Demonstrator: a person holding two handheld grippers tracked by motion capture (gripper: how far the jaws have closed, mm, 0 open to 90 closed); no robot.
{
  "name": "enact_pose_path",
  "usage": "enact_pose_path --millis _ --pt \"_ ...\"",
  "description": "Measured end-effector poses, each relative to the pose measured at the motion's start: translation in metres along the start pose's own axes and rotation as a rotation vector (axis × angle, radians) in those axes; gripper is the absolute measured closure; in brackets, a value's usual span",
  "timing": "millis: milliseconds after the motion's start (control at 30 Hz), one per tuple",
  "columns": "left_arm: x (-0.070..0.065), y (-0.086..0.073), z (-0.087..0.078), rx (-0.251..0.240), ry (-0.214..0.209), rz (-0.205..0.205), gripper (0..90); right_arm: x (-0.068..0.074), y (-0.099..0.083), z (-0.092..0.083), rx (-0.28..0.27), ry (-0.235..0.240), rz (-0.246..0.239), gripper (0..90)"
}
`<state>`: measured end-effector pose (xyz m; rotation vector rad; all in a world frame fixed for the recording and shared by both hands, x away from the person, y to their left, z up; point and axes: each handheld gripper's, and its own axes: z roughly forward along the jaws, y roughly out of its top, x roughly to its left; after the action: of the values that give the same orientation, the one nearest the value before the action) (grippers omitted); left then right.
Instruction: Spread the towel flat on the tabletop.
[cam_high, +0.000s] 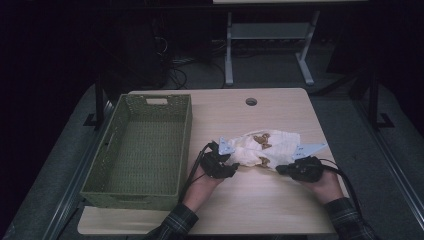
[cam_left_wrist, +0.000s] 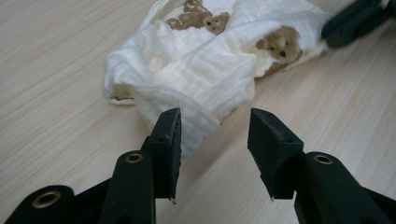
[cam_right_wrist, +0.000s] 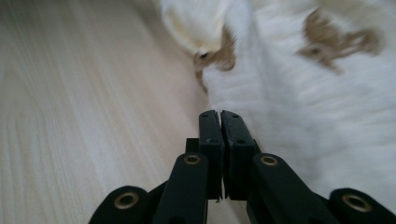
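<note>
Wicker-woven green basket (cam_high: 137, 150) on tabletop (cam_high: 280, 210) left, nothing inside. White bear-print cloth (cam_high: 262, 147) bunched right of it. Left gripper (cam_left_wrist: 215, 140) fingers spread apart at cloth's left end; right gripper (cam_right_wrist: 219, 116) fingers pressed together beside cloth's right edge.

Both grippers are black; the left gripper (cam_left_wrist: 215, 140) has blocky jaws on arms with brass-ringed holes; the right gripper (cam_right_wrist: 219, 128) matches; each carries a grey three-cornered plate and a black cable; the sleeves (cam_high: 176, 222) are dark plaid.
</note>
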<state>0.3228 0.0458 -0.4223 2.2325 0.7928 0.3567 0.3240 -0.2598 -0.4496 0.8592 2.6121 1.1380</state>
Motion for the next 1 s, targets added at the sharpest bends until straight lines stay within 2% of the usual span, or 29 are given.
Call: enact_pose_path --millis 133,200,433,533,733,800,867,900,933,1000 --pt "-0.001 0.001 0.001 0.005 -0.008 0.013 54.1 -0.015 0.006 -0.019 -0.061 -0.033 0.017 87.4" --pt "-0.003 0.001 0.002 0.008 -0.014 0.006 54.2 -0.023 0.009 -0.026 -0.092 -0.046 0.016 87.4" --pt "-0.010 0.004 0.012 0.022 -0.034 0.034 54.1 -0.040 0.019 -0.042 -0.142 -0.089 0.018 87.5" --pt "-0.006 0.005 0.022 0.037 -0.020 0.039 53.7 -0.046 0.019 -0.048 -0.159 -0.108 0.024 87.4" --pt "0.005 0.007 0.043 0.079 0.049 0.041 54.0 -0.055 0.017 -0.057 -0.179 -0.125 0.047 87.4" --pt "0.008 0.007 0.048 0.090 0.062 0.039 59.1 -0.056 0.016 -0.058 -0.177 -0.132 0.055 87.5" --pt "0.011 0.006 0.051 0.105 0.065 0.037 69.7 -0.058 0.015 -0.058 -0.180 -0.134 0.058 87.5" --pt "0.013 0.006 0.051 0.107 0.062 0.030 78.4 -0.059 0.014 -0.059 -0.179 -0.138 0.058 87.5" --pt "0.014 0.006 0.050 0.111 0.055 0.018 82.7 -0.059 0.014 -0.059 -0.179 -0.140 0.058 87.5" --pt "0.017 0.007 0.043 0.096 0.044 -0.006 85.3 -0.060 0.012 -0.061 -0.177 -0.148 0.057 87.5"
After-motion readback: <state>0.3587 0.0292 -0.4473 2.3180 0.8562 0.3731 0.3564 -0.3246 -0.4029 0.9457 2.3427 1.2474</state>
